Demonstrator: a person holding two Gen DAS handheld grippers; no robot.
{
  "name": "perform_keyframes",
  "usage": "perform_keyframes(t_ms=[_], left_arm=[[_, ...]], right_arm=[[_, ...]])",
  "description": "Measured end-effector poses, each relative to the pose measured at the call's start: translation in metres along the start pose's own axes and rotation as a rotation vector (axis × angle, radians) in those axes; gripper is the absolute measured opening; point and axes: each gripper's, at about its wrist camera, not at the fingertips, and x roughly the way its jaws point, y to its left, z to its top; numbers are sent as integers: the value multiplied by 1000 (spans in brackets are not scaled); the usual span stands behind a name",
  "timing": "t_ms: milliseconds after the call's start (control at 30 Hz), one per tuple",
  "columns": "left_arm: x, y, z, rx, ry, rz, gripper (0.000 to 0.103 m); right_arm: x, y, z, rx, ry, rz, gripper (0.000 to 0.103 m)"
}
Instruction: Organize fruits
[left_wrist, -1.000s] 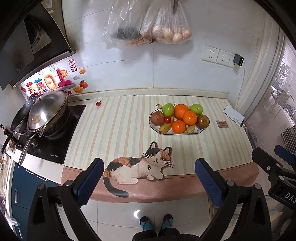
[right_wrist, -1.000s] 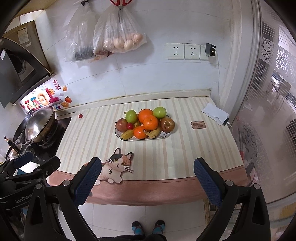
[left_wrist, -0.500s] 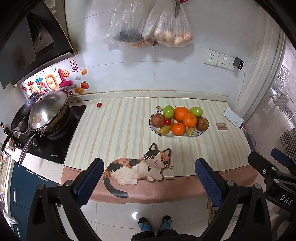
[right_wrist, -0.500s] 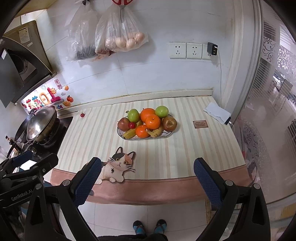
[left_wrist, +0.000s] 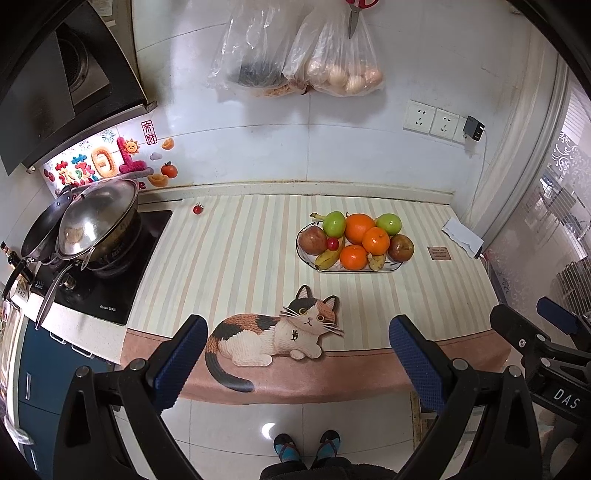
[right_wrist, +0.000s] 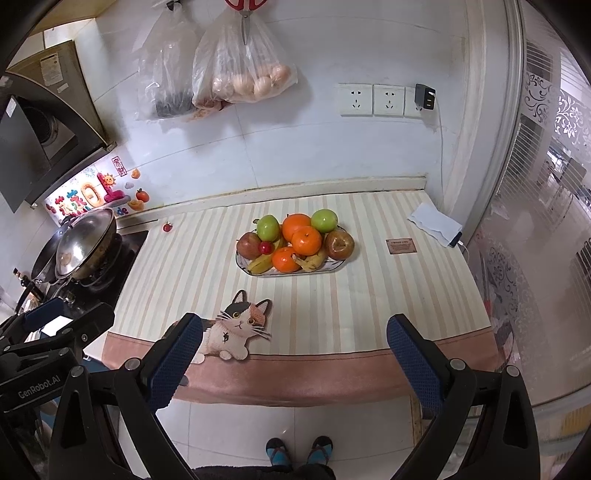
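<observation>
An oval plate (left_wrist: 392, 267) (right_wrist: 334, 266) on the striped counter holds oranges (left_wrist: 359, 227) (right_wrist: 296, 225), two green apples, two red apples, bananas (left_wrist: 329, 257) and a small red fruit. A small red tomato (left_wrist: 198, 209) (right_wrist: 167, 226) lies alone near the back wall. My left gripper (left_wrist: 297, 350) is open and empty, held off the counter's front edge, above the floor. My right gripper (right_wrist: 293, 350) is open and empty too, also in front of the counter.
A cat-shaped mat (left_wrist: 275, 334) (right_wrist: 236, 328) lies at the counter's front edge. A wok with a steel lid (left_wrist: 96, 225) sits on the stove at left. Plastic bags (left_wrist: 295, 48) hang on the wall. A folded paper (left_wrist: 461, 236) and a small card (left_wrist: 439, 253) lie at right.
Both grippers have drawn back and slightly up from the counter, so the plate and the cat mat sit a little lower in view. Both stay open. Nothing on the counter has moved.
</observation>
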Motion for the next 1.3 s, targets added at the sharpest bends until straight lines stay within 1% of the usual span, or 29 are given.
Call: perform_keyframes(t_ms=[967, 1300], left_arm=[[-9, -11, -2, -4, -14, 6, 101], [-10, -9, -4, -3, -15, 5, 101]], right_arm=[[-6, 2, 0, -11, -10, 6, 102], [-11, 2, 1, -11, -20, 11, 102]])
